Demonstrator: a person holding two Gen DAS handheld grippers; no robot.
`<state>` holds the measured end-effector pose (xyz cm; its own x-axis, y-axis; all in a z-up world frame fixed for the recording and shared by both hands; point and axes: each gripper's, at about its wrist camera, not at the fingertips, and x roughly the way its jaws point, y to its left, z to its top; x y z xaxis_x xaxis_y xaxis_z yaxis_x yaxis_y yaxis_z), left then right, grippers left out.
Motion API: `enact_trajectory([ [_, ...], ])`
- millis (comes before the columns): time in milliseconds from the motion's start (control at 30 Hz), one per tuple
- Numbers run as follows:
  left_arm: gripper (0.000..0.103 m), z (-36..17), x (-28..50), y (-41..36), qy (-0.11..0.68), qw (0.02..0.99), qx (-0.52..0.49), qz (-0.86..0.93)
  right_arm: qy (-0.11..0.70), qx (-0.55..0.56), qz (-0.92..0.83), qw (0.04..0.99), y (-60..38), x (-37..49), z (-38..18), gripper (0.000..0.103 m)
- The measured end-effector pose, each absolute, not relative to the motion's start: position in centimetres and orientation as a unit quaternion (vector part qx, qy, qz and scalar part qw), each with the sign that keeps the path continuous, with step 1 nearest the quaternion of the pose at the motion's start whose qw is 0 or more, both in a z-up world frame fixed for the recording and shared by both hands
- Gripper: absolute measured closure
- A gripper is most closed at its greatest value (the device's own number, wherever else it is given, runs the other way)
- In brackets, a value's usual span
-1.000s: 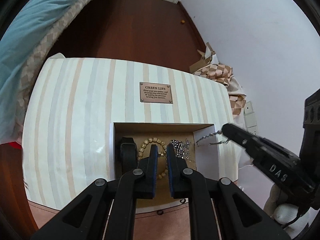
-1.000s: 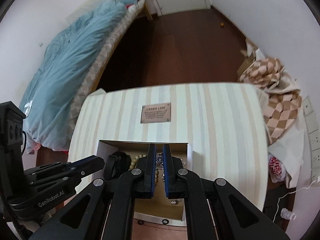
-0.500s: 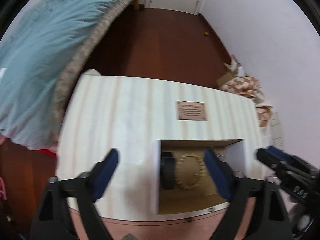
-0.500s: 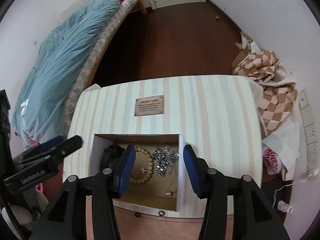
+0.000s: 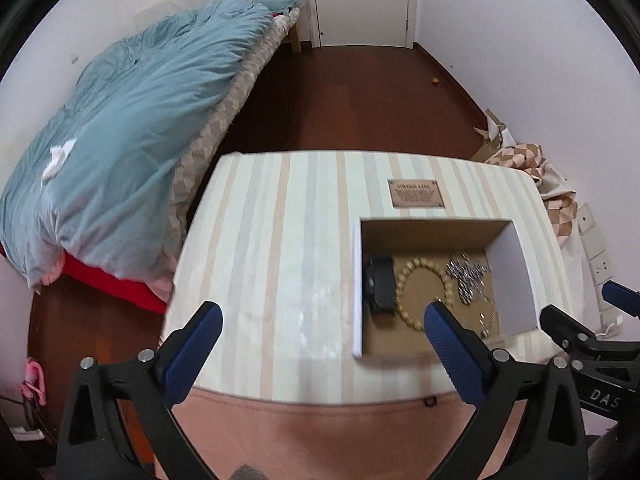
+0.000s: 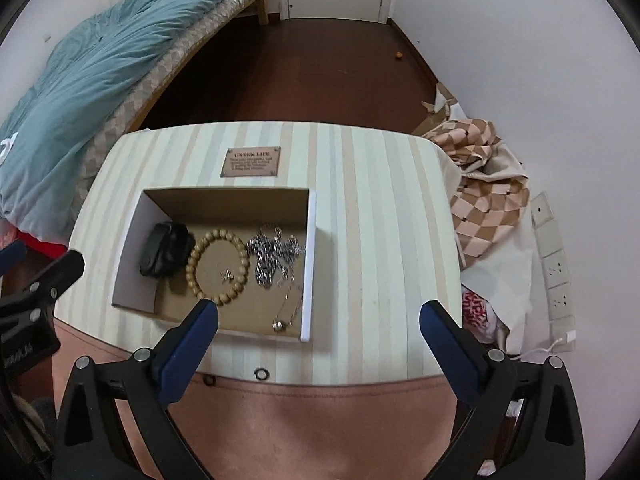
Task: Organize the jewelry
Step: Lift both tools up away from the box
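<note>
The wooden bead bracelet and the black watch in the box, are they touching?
Cannot tell. In the right wrist view the bead bracelet sits tight against the black watch; neither contact nor gap shows plainly.

A small brown plaque (image 6: 250, 162) is lying on the striped tabletop (image 6: 380, 200), just beyond the far wall of the open box (image 6: 308, 264); its heading is reading "GREEN LIFE", with the smaller lines below too fine to make out. On the right gripper's black body (image 5: 604, 394), white letters are showing what looks like "DAS", cut off at the picture's edge.
</note>
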<state>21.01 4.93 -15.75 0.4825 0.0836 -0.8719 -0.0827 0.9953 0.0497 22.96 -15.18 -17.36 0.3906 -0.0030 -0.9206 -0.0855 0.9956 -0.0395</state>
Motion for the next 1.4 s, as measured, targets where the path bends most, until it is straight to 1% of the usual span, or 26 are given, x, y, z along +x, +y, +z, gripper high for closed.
enact_trajectory([
  [167, 0.000, -15.7, 19.2, 4.4, 0.503, 0.863, -0.003, 0.049, 0.542, -0.038, 0.016, 0.839, -15.3, 21.4, -16.5, 0.001],
  [333, 0.000, -14.3, 17.4, 4.1, 0.491, 0.869, -0.006, 0.052, 0.524, -0.019, 0.007, 0.851, -16.0, 19.6, -14.7, 0.001],
  [733, 0.000, -8.9, 12.0, 3.2, 0.445, 0.895, -0.011, 0.026, 0.450, -0.026, -0.005, 0.893, -16.6, 13.2, -7.9, 0.001],
  [933, 0.000, -5.9, 9.4, 3.1, 0.422, 0.906, -0.020, 0.017, 0.429, -0.018, -0.002, 0.903, -16.9, 10.5, -5.3, 0.001],
  [1133, 0.000, -4.1, 7.7, 2.8, 0.409, 0.912, -0.019, 0.006, 0.410, -0.013, 0.007, 0.912, -16.6, 8.3, -3.0, 0.001],
  [1267, 0.000, -4.3, 7.5, 2.9, 0.408, 0.912, -0.025, 0.012, 0.419, 0.004, 0.021, 0.908, -16.7, 8.2, -3.2, 0.001],
  [1400, 0.000, -7.3, 8.8, 3.2, 0.434, 0.900, -0.019, 0.037, 0.442, 0.023, 0.018, 0.896, -17.3, 9.2, -6.4, 0.001],
])
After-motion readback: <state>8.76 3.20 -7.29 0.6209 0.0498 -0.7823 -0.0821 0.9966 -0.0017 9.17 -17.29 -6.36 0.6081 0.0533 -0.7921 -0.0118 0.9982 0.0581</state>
